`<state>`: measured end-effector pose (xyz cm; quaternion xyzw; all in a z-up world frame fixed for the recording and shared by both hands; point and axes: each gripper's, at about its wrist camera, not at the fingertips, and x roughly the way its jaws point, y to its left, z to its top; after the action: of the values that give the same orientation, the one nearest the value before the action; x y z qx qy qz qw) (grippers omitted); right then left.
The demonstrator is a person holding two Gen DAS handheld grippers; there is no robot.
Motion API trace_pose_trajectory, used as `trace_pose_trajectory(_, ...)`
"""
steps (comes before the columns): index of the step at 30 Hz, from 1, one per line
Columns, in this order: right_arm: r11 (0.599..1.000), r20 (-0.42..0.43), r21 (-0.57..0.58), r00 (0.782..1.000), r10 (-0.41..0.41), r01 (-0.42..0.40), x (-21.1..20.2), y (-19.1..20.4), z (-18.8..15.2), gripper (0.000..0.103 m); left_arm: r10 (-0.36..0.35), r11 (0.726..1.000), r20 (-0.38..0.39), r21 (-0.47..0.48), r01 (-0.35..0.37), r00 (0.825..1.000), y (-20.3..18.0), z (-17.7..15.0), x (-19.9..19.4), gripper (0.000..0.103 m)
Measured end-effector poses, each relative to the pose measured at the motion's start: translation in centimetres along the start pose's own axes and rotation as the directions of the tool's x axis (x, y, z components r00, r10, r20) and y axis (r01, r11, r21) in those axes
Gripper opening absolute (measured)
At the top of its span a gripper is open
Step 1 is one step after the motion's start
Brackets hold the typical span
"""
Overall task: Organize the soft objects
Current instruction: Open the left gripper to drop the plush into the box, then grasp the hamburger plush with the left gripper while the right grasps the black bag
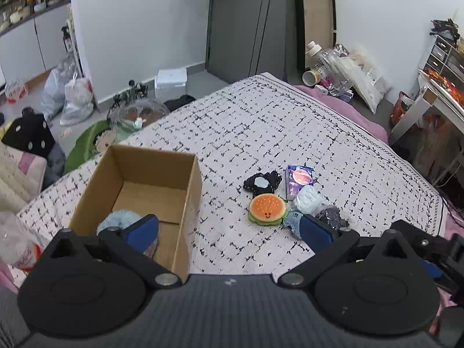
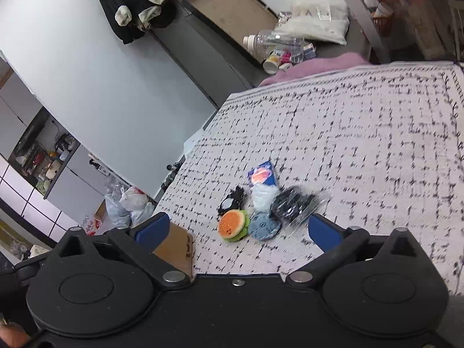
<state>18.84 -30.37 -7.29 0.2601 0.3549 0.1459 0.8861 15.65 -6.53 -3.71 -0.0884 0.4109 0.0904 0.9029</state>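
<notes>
Hovering above the bed with its black-flecked white quilt [image 1: 261, 121], both wide apart and holding nothing: left tool [image 1: 229, 232], right tool [image 2: 237, 229]. Sitting on the quilt, an open brown cardboard box [image 1: 185, 203] with a fluffy pale-blue soft thing [image 1: 121, 217] inside. Lying clustered beside the box (some touching): round orange-and-green plush burger [image 1: 267, 209], blue planet-printed packet [image 1: 298, 177], crumpled white cloth [image 1: 308, 198], black pouch [image 1: 262, 182].

White walls [image 1: 139, 29], grey floor [image 1: 200, 82], patterned bed [image 1: 290, 133].
</notes>
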Motion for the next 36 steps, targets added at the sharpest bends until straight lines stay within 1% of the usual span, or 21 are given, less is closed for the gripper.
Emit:
trace_pose_trajectory(3, 0.999, 0.017, -0.017, 0.999, -0.041, 0.042, -0.4, -0.6, 0.5, 0.103, -0.007, 1.0, 0.008, 0.001, 0.007, 1.0, -0.5, 0.0, 0.0, 0.103)
trace_pose_trajectory(7, 0.997, 0.007, -0.017, 0.997, -0.076, 0.076, -0.4, -1.4, 0.9, 0.103, -0.027, 1.0, -0.001, 0.011, 0.027, 1.0, -1.1, -0.2, 0.4, 0.103)
trace_pose_trajectory(11, 0.986, 0.005, -0.072, 0.989, -0.148, 0.148, -0.6, -1.6, 1.1, 0.103, -0.03, 1.0, -0.017, 0.006, 0.03, 0.999, -1.5, -0.4, 0.9, 0.103)
trace_pose_trajectory(19, 0.98, -0.048, -0.097, 0.983, -0.177, 0.172, 0.4, -2.0, 1.1, 0.103, -0.016, 1.0, -0.033, 0.016, 0.017, 0.999, -2.5, -0.5, 2.0, 0.103)
trace_pose_trajectory(24, 0.981, -0.077, -0.037, 0.978, -0.194, 0.192, 1.7, -3.1, 1.5, 0.103, -0.003, 1.0, -0.072, -0.009, 0.003, 0.997, -2.5, -0.6, 3.6, 0.102)
trace_pose_trajectory(26, 0.984, -0.089, 0.004, 0.98, -0.178, 0.179, 2.2, -3.8, 1.8, 0.103, -0.001, 1.0, -0.086, -0.011, 0.0, 0.996, -2.6, -0.6, 4.3, 0.102)
trace_pose_trajectory(29, 0.981, -0.092, 0.048, 0.979, -0.184, 0.188, 2.8, -4.4, 2.1, 0.103, -0.007, 1.0, -0.052, 0.01, 0.007, 0.999, -3.2, -0.5, 4.7, 0.102)
trace_pose_trajectory(33, 0.977, -0.103, 0.06, 0.975, -0.199, 0.206, 4.0, -4.5, 2.4, 0.103, -0.017, 1.0, -0.073, -0.016, 0.016, 0.997, -3.5, -0.4, 6.2, 0.102)
trace_pose_trajectory(36, 0.976, -0.115, 0.066, 0.973, -0.201, 0.209, 5.2, -4.7, 2.6, 0.103, -0.01, 0.999, -0.084, -0.032, 0.008, 0.996, -3.5, -0.3, 7.6, 0.102)
